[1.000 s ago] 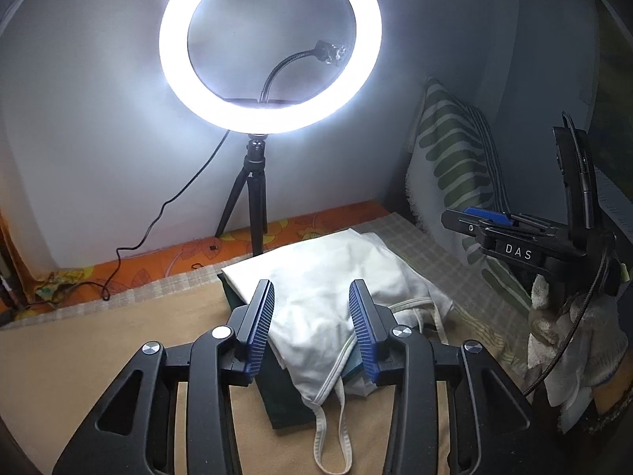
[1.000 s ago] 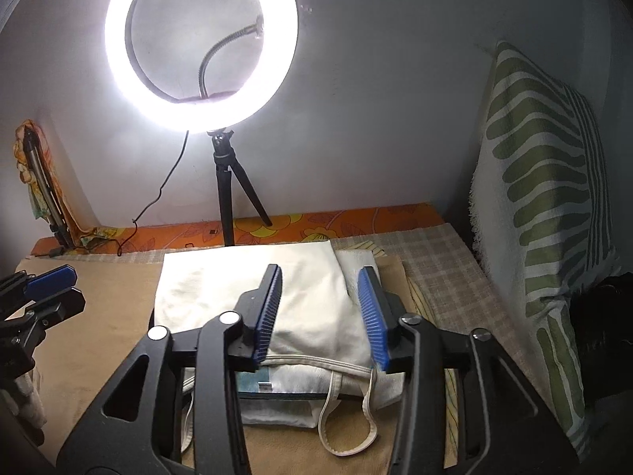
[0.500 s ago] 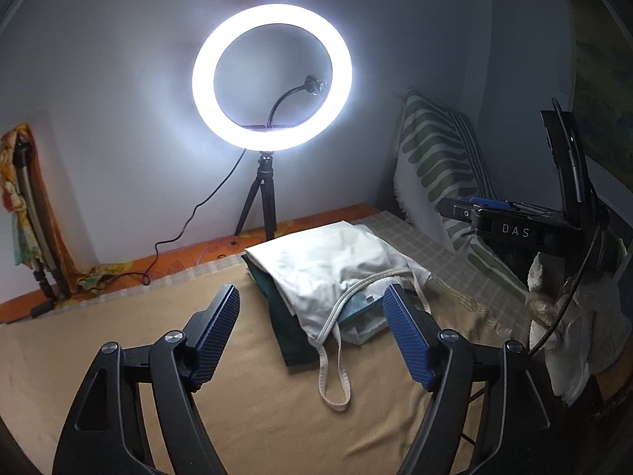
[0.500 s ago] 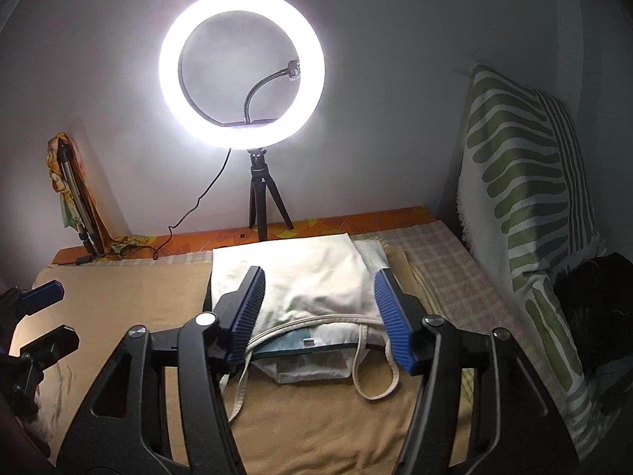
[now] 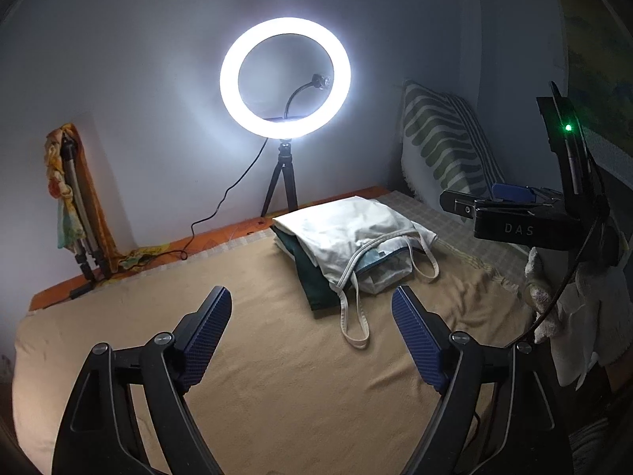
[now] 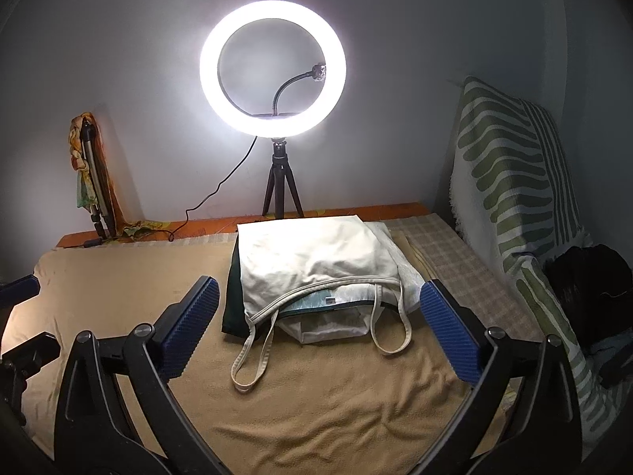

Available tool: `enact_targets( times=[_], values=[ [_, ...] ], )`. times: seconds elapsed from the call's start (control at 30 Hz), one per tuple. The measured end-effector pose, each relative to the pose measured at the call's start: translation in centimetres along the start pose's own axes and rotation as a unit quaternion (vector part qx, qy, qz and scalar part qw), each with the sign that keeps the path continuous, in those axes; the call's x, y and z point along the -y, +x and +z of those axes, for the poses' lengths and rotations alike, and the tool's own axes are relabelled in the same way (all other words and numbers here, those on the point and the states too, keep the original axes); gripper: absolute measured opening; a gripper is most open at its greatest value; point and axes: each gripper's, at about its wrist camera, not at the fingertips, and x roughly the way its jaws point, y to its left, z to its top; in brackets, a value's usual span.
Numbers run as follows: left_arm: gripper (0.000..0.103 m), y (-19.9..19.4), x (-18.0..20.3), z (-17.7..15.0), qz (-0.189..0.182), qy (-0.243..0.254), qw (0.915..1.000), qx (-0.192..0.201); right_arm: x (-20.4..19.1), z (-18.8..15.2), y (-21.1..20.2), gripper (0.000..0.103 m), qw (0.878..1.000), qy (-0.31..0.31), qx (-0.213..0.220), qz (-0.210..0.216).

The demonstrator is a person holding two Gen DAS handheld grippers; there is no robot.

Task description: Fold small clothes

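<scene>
Left hand-held gripper (image 5: 311,318) and right hand-held gripper (image 6: 319,304), each with its blue-padded jaws spread wide and nothing between them, both poised above the tan blanket (image 6: 336,407). A stack of folded clothes (image 6: 316,253) lies on the blanket near the far wall, in front of the ring light (image 6: 273,67) on its tripod. The topmost item is a white strappy top (image 5: 348,225) over a dark green garment (image 5: 312,281); its straps (image 6: 253,352) trail toward the grippers. A green-striped cushion (image 6: 510,166) leans at the right.
</scene>
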Motion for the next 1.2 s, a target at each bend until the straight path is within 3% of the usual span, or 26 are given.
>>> enact_targets(
  times=[0.27,0.43,1.2],
  values=[
    [0.085,-1.2,1.0,-1.7,0.005,0.018,0.9998,0.003,-0.3,-2.2,-0.3,0.103,1.000,0.027,0.005,0.000],
    [0.102,-1.2,1.3,-2.5,0.011,0.025,0.9995,0.017,-0.2,-2.9,0.3,0.103,0.999,0.044,0.010,0.001],
    [0.102,-0.9,1.0,-3.5,0.046,0.040,0.9981,-0.004,-0.6,-4.4,2.4,0.103,0.998,0.054,0.002,0.007]
  ],
)
